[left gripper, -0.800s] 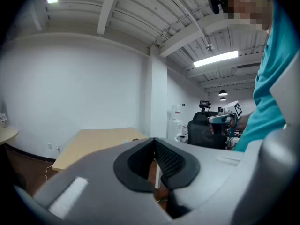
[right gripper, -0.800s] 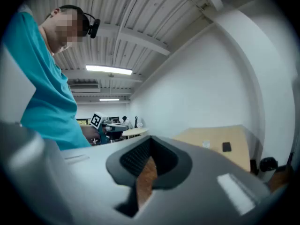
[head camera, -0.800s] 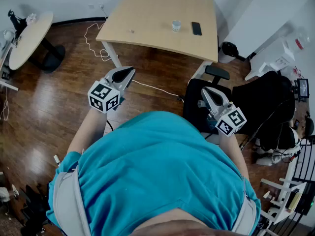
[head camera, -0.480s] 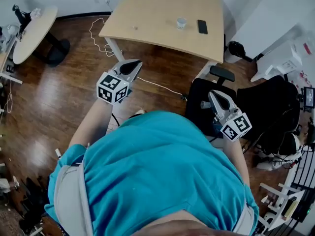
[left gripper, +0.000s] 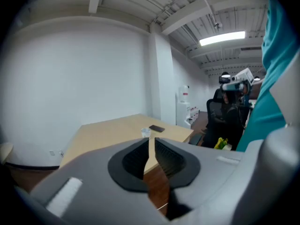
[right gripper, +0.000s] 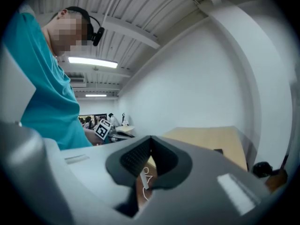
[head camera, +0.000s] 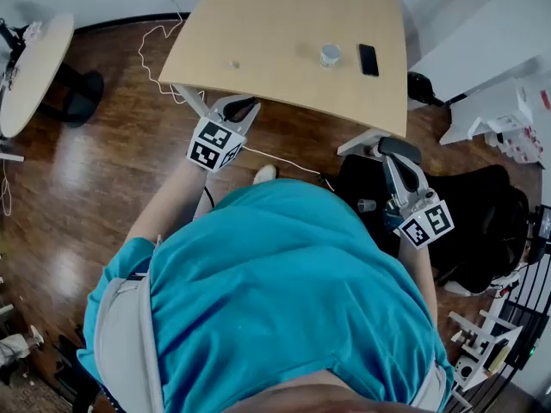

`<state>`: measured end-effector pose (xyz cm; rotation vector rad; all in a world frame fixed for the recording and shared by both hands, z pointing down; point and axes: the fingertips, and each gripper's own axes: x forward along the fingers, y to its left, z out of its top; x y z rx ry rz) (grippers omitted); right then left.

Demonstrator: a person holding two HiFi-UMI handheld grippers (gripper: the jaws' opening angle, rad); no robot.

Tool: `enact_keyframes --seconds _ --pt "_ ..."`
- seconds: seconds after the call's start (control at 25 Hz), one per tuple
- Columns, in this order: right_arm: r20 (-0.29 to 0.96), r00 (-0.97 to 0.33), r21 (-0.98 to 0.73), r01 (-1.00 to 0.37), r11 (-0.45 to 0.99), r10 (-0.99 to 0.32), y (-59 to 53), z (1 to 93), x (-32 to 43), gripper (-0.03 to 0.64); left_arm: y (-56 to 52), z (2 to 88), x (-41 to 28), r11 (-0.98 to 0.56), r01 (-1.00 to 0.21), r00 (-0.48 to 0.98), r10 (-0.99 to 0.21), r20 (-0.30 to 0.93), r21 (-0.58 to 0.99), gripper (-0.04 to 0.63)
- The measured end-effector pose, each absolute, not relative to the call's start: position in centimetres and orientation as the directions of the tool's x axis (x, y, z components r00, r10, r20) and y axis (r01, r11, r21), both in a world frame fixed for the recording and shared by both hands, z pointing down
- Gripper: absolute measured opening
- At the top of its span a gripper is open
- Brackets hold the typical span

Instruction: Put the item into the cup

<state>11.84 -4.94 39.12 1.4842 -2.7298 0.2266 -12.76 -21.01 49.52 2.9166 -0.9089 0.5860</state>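
I'm at the approach step: nothing is picked up yet, and both my tools are short of the bench point(head camera: 275, 24). My left hand-held gripper point(head camera: 245, 105) hangs just before the bench's near edge with its jaws closed to a thin slit and nothing between them. My right hand-held gripper point(head camera: 394, 153) is off to the right and further back, over the office chair point(head camera: 465, 205). Its jaws are also together and empty.

The item point(head camera: 232, 64) is a small pale speck lying on the bench, ahead of the left hand-held gripper and a little to its left. The cup point(head camera: 331, 54) stands upright with its mouth up, ahead and to the right, well apart from the item. A dark phone point(head camera: 368, 59) lies just beyond it on the right. In the left gripper view the cup point(left gripper: 146, 133) sits right above my closed tips, so I am aimed at the cup more than at the item.

I judge the next move needs me to swing left, carry the left hand-held gripper over the item, spread the jaws and come down around it.

The item is too small here for me to tell its long axis or which way it points, so I'd settle my wrist angle only once I'm closer.
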Motion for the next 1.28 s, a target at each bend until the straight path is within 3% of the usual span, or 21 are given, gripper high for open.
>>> enact_keyframes --seconds 0.32,0.56,0.76,0.88,1.28 --pt "0.121 -0.480 -0.133 -0.875 0.465 -0.869 -16.3 37.5 11.7 0.003 -38.7 60.2 -17.6 -0.781 -0.611 0.554 -0.539 0.635 -0.129 0.112" --pt "0.201 -0.484 -0.155 -0.874 0.461 -0.851 -20.0 39.1 13.5 0.003 -44.3 70.8 -18.8 -0.808 -0.570 0.410 -0.435 0.802 -0.147 0.155" --pt "0.240 -0.495 -0.172 -0.868 0.465 -0.835 -22.3 40.0 15.3 0.003 -46.5 75.4 -18.9 -0.819 -0.546 0.333 -0.406 0.851 -0.177 0.147" --pt "0.245 -0.498 -0.176 -0.867 0.467 -0.832 -22.9 40.2 16.4 0.003 -46.9 76.4 -19.1 -0.811 -0.555 0.302 -0.403 0.864 -0.185 0.004" --pt "0.238 -0.475 -0.220 -0.876 0.429 -0.847 -22.1 41.3 20.8 0.003 -47.2 73.4 -15.3 -0.809 -0.557 0.331 -0.425 0.843 -0.189 0.013"
